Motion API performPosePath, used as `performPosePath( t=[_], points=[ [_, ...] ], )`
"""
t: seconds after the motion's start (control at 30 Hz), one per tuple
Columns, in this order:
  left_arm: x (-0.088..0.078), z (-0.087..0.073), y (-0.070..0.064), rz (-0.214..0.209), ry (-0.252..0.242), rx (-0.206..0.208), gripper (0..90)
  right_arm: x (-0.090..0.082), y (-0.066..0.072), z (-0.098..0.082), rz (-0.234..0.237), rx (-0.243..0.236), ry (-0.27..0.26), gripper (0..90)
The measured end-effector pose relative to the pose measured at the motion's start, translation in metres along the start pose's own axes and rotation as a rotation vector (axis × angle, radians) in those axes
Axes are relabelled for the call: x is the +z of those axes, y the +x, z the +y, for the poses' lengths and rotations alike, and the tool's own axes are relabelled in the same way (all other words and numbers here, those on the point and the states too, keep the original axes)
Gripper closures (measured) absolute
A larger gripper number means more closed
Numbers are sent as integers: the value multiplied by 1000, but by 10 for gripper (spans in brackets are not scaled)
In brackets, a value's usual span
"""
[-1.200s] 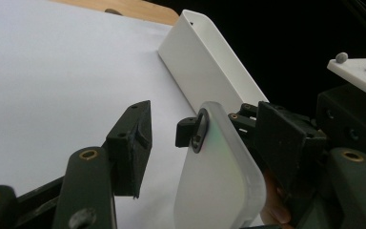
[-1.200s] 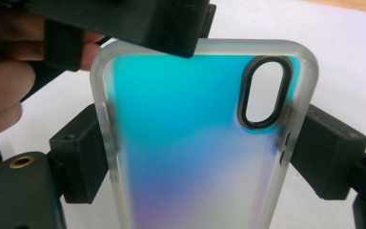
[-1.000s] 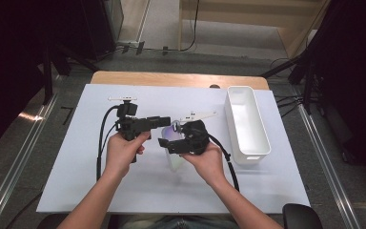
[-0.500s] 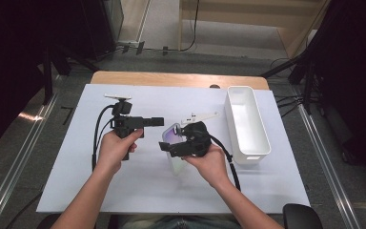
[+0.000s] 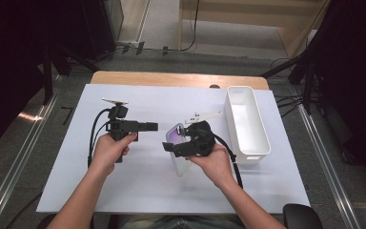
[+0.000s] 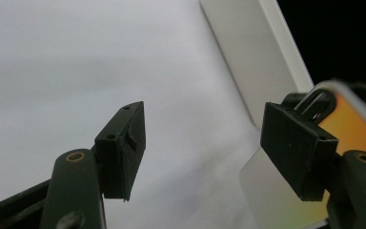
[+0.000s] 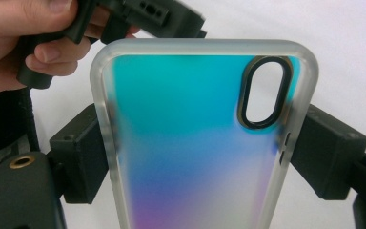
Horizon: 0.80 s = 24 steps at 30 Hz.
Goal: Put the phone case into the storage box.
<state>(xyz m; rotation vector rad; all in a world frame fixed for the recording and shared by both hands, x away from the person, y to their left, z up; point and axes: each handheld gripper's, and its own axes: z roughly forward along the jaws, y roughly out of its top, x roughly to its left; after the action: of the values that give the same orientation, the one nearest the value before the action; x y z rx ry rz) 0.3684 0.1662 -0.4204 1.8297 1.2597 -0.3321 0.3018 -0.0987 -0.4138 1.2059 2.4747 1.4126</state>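
While the right tongs (image 5: 171,148) clamp the phone case (image 7: 195,138) above the bench (image 5: 138,186) middle, the left tongs (image 5: 153,126), just opened wide, hold nothing; the white bin (image 5: 248,124) at right awaits it, I judge.

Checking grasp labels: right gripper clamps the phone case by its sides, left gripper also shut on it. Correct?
Not quite. The right gripper does clamp the phone case by its sides, but the left gripper is open, nothing between its pads, as the left gripper view shows.
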Motion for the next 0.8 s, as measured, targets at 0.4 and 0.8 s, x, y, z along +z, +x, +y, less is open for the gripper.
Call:
performPosePath(
  t=[0.4, 0.8],
  points=[
    [-8, -21, 4, 3, 39, 124, 319, -9, -8, 2, 17, 16, -5, 151],
    [-18, -34, 5, 14, 55, 217, 319, -16, -14, 4, 29, 19, 12, 151]
  ],
)
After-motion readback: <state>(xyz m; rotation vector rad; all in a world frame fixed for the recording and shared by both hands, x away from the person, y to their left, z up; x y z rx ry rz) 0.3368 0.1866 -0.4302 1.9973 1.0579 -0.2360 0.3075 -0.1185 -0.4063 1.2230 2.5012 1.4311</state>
